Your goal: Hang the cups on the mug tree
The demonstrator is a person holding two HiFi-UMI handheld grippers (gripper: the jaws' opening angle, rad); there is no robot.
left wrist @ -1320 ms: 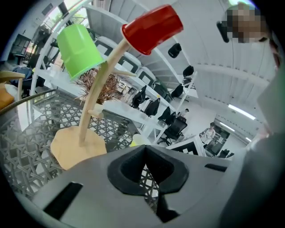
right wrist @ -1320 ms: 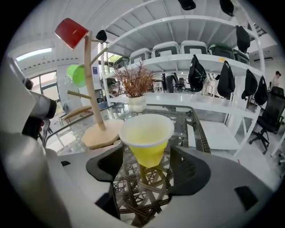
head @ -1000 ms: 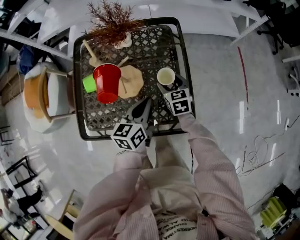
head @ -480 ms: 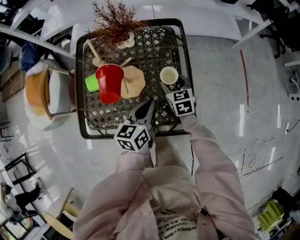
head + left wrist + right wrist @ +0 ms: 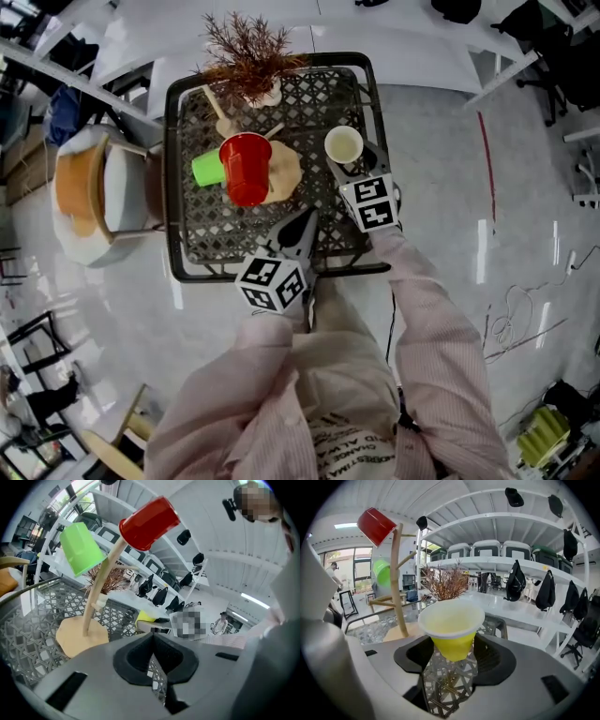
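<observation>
My right gripper (image 5: 451, 657) has just been closing its jaws and is now clenched on the yellow cup (image 5: 452, 626). It holds the cup upright by its lower part, open mouth up, with the table mesh showing under its base. In the head view the yellow cup (image 5: 344, 144) sits over the right side of the black lattice table (image 5: 174, 220), just ahead of the right gripper (image 5: 348, 169).

My left gripper (image 5: 152, 643) is clenched with nothing between its jaws. In the head view the left gripper (image 5: 304, 227) hovers over the near edge of the table.

The wooden mug tree (image 5: 100, 597) stands mid-table on a flat base (image 5: 284, 174). A red cup (image 5: 247, 167) hangs upside down on the top of its pole, and a green cup (image 5: 208, 169) hangs on a branch on the left side. From the right gripper view a bare peg (image 5: 409, 557) sticks out toward the yellow cup.

A dried reddish plant in a white vase (image 5: 249, 58) stands at the far edge of the table, behind the tree. A chair with an orange cushion (image 5: 79, 187) sits just left of the table. White shelves with black bags (image 5: 516, 581) hanging from them lie beyond.

The cubes on both grippers carry black-and-white square markers with no letters. The print on my clothing (image 5: 349, 457) is upside down and too small to read.
</observation>
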